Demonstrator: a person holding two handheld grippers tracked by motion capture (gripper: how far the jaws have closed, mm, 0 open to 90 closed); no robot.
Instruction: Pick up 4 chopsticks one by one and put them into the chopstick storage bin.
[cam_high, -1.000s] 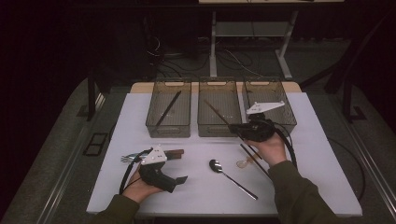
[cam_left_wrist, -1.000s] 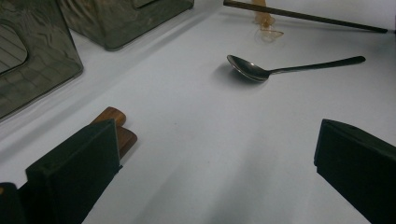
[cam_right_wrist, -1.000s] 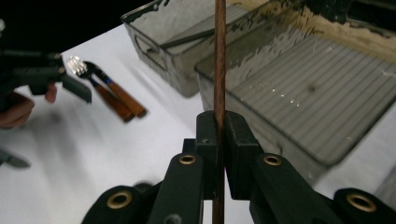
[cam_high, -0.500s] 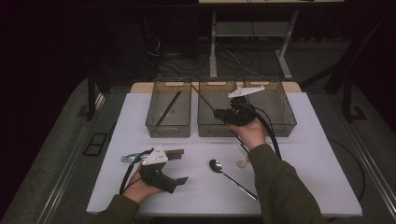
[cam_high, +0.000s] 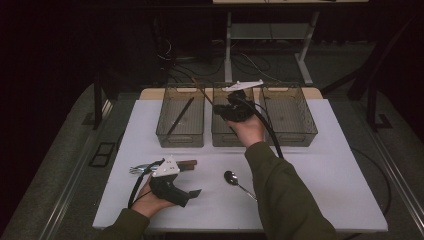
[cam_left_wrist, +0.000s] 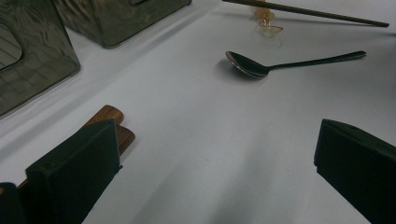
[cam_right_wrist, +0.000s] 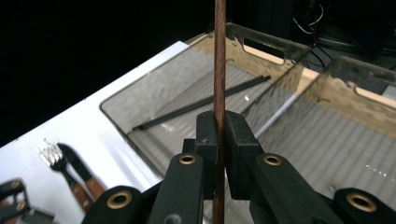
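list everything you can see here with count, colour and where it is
bins: three, clear smoky grey, in a row at the table's far edge
chopstick: one, reddish brown, clamped in the right hand-held gripper over the bins
chopstick: one, dark, lying in the left bin
chopstick: one, dark, on the table beyond the spoon
spoon: one, dark metal, near table centre
fork: one, silver, wooden handle, near left
knife: one, wooden handle, beside the fork
table: one, white
left hand-held gripper: black, jaws open, low over the table
right hand-held gripper: black, over the middle bin
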